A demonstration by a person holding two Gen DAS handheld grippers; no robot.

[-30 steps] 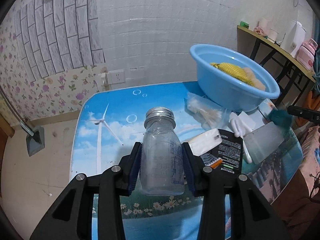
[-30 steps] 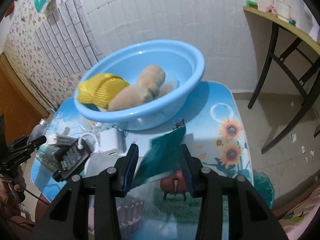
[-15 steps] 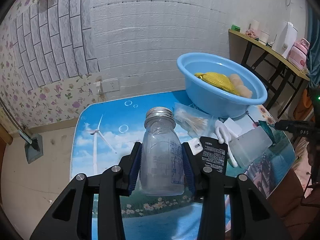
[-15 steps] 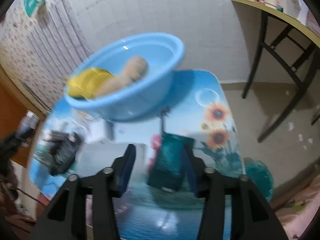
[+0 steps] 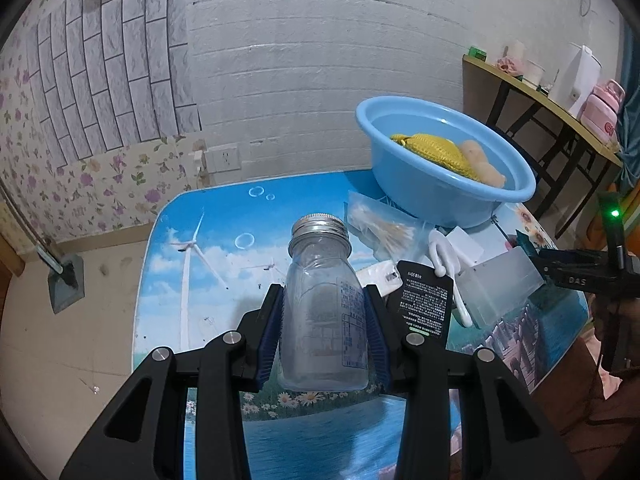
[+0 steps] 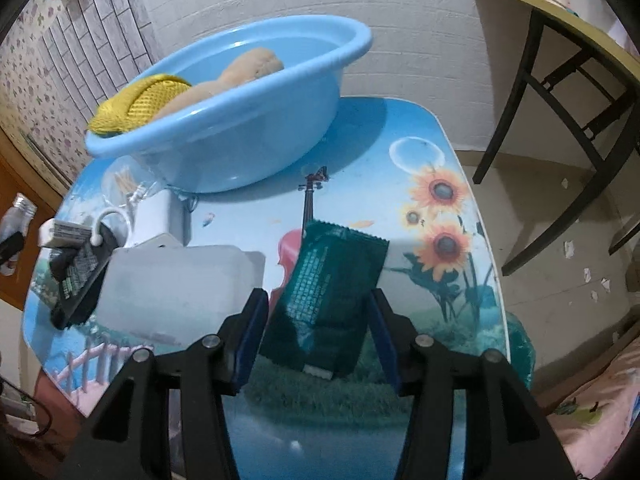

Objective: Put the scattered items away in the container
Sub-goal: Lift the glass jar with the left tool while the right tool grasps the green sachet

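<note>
White brick wall and floral wallpaper behind a low table [image 5: 224,248] with a printed sky-and-windmill top. Blue basin [image 5: 436,184] sits at the far right of it, already holding a yellow mesh item [image 5: 432,146] and a tan one [image 5: 484,164].

Left gripper [image 5: 325,328] is clamped on a clear glass bottle [image 5: 323,320] with a metal screw cap; bottle upright, long axis vertical, both pads on its sides. Basin lies ahead and to the right of this gripper, with cotton swab bag [image 5: 384,228], black packet [image 5: 426,304] and translucent plastic box [image 5: 496,288] in between.

Right gripper [image 6: 318,322] has its pads spread around a dark green sachet [image 6: 332,292]; gap visible on the right pad, so likely not gripping. Sachet lies between the fingers, long axis running away from the camera, toward the basin's right side. Basin is ahead-left of it and nearer to this gripper.

Probable next move: carry the bottle right-forward over the clutter to the basin rim.
</note>
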